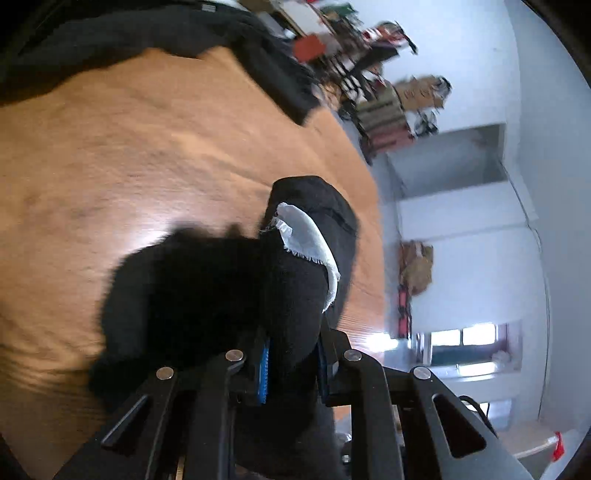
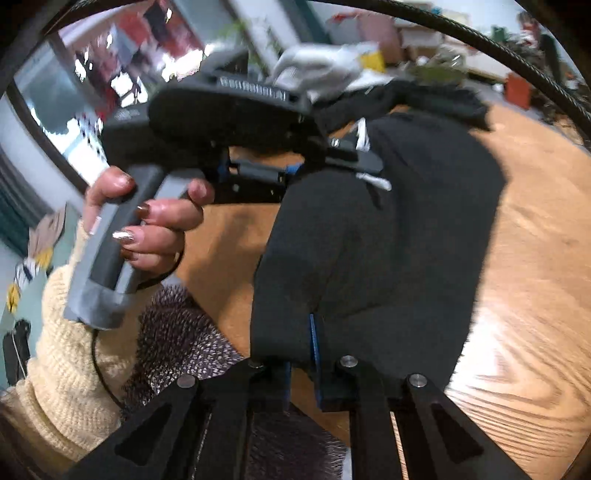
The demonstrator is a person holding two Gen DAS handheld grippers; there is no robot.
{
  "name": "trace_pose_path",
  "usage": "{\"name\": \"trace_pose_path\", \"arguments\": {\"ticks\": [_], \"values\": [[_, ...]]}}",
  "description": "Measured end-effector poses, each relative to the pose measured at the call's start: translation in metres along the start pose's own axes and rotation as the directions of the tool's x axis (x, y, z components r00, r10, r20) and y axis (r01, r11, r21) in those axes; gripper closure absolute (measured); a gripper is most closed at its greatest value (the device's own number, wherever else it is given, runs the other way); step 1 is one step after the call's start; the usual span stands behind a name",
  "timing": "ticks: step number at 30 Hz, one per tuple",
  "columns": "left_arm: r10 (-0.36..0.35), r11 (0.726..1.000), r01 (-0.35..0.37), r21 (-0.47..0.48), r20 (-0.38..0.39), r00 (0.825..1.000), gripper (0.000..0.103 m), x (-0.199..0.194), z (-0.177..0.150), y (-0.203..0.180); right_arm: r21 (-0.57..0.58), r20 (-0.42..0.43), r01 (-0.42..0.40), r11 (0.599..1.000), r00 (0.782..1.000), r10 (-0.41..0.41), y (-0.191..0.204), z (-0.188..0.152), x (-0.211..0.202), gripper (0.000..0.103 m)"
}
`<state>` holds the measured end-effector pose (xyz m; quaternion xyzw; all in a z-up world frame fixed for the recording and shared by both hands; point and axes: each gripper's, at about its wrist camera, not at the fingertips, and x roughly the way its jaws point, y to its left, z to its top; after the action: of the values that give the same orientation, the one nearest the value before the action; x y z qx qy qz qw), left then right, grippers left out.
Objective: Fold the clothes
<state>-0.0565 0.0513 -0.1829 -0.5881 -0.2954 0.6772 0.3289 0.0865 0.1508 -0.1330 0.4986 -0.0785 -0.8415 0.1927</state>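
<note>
A black garment (image 2: 388, 236) with a white label (image 1: 314, 240) hangs over the wooden table (image 1: 129, 166), held up between both grippers. My left gripper (image 1: 291, 365) is shut on a bunched fold of the black garment (image 1: 295, 295). It also shows in the right wrist view (image 2: 354, 158), held by a hand, gripping the garment's upper edge. My right gripper (image 2: 303, 358) is shut on the garment's lower edge, with cloth pinched between its blue pads (image 2: 313, 343).
Another dark garment (image 1: 155, 33) lies at the table's far end. In the right wrist view a white cloth (image 2: 317, 70) lies beyond more dark fabric (image 2: 436, 96). The person's cream sleeve (image 2: 62, 350) and a speckled grey cloth (image 2: 184, 339) are close at left.
</note>
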Motion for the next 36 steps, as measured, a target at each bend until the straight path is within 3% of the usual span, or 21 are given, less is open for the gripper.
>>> {"name": "trace_pose_path", "arguments": {"ticks": [3,6,7,10,13,15,17,19,23,24,25,26,28,29,31,33,34,35,36], "values": [[0.04,0.999,-0.04,-0.019,0.011,0.999,0.084,-0.009,-0.002,0.016,-0.007,-0.04,-0.002,1.0,0.999,0.002,0.011,0.004,0.023,0.093],[-0.026,0.999,0.028,-0.033,0.039,0.999,0.084,-0.014,0.004,0.025,-0.004,-0.042,-0.016,1.0,0.999,0.016,0.016,0.006,0.03,0.092],[-0.036,0.999,0.038,-0.037,0.052,0.998,0.084,-0.019,0.006,0.026,0.001,-0.037,-0.024,1.0,0.999,0.024,0.017,0.007,0.029,0.087],[-0.001,0.999,0.005,-0.053,0.079,0.997,0.084,-0.029,0.017,0.031,0.011,-0.037,-0.068,0.998,0.997,0.069,0.021,0.007,0.024,0.055],[0.074,0.995,-0.068,-0.077,0.065,0.995,0.084,-0.048,0.028,0.024,0.014,-0.034,-0.106,0.994,0.994,0.106,0.023,0.002,0.007,0.05],[0.12,0.99,-0.116,-0.085,0.044,0.992,0.075,-0.047,0.034,0.025,0.029,-0.012,-0.125,0.992,0.992,0.125,0.018,0.0,-0.01,0.044],[0.155,0.982,-0.149,-0.114,0.051,0.987,0.05,-0.06,0.035,0.026,0.048,0.021,-0.124,0.991,0.992,0.123,0.007,0.001,-0.028,0.04],[0.165,0.98,-0.148,-0.135,0.122,0.979,0.037,-0.081,0.034,0.028,0.058,0.049,-0.088,0.994,0.995,0.085,-0.009,0.008,-0.039,0.039],[0.181,0.979,-0.148,-0.139,0.267,0.947,0.034,-0.129,0.018,0.028,0.069,0.09,0.012,0.998,0.996,-0.018,-0.045,0.028,-0.046,0.038],[0.175,0.983,-0.152,-0.098,0.294,0.94,0.034,-0.133,0.01,0.019,0.069,0.095,0.035,0.997,0.995,-0.042,-0.053,0.034,-0.044,0.038],[0.165,0.986,-0.157,-0.05,0.319,0.933,0.04,-0.137,0.0,0.008,0.069,0.101,0.062,0.996,0.993,-0.069,-0.058,0.043,-0.04,0.042],[0.185,0.981,-0.193,-0.009,0.326,0.927,0.066,-0.131,-0.01,-0.005,0.075,0.102,0.072,0.995,0.992,-0.079,-0.067,0.052,-0.036,0.054],[0.239,0.959,-0.277,0.068,0.335,0.911,0.088,-0.116,-0.032,-0.032,0.095,0.095,0.079,0.992,0.992,-0.088,-0.078,0.077,-0.015,0.066],[0.255,0.951,-0.296,0.093,0.311,0.916,0.094,-0.104,-0.04,-0.038,0.107,0.089,0.077,0.991,0.992,-0.086,-0.081,0.084,-0.007,0.071],[0.268,0.944,-0.306,0.126,0.252,0.93,0.095,-0.082,-0.054,-0.045,0.111,0.08,0.047,0.993,0.995,-0.056,-0.082,0.097,0.004,0.073],[0.27,0.945,-0.306,0.112,0.258,0.928,0.095,-0.079,-0.07,-0.041,0.071,0.084,0.0,0.997,0.996,-0.006,-0.072,0.091,0.003,0.073],[0.278,0.943,-0.317,0.103,0.286,0.917,0.095,-0.081,-0.08,-0.038,0.044,0.087,-0.021,0.999,0.996,0.017,-0.065,0.086,0.003,0.067],[0.282,0.941,-0.325,0.097,0.306,0.909,0.095,-0.085,-0.088,-0.035,0.023,0.089,-0.035,0.999,0.995,0.033,-0.058,0.075,0.0,0.051],[0.29,0.938,-0.334,0.089,0.325,0.9,0.095,-0.087,-0.094,-0.032,0.002,0.087,-0.043,0.999,0.995,0.043,-0.05,0.064,-0.002,0.048]]}}
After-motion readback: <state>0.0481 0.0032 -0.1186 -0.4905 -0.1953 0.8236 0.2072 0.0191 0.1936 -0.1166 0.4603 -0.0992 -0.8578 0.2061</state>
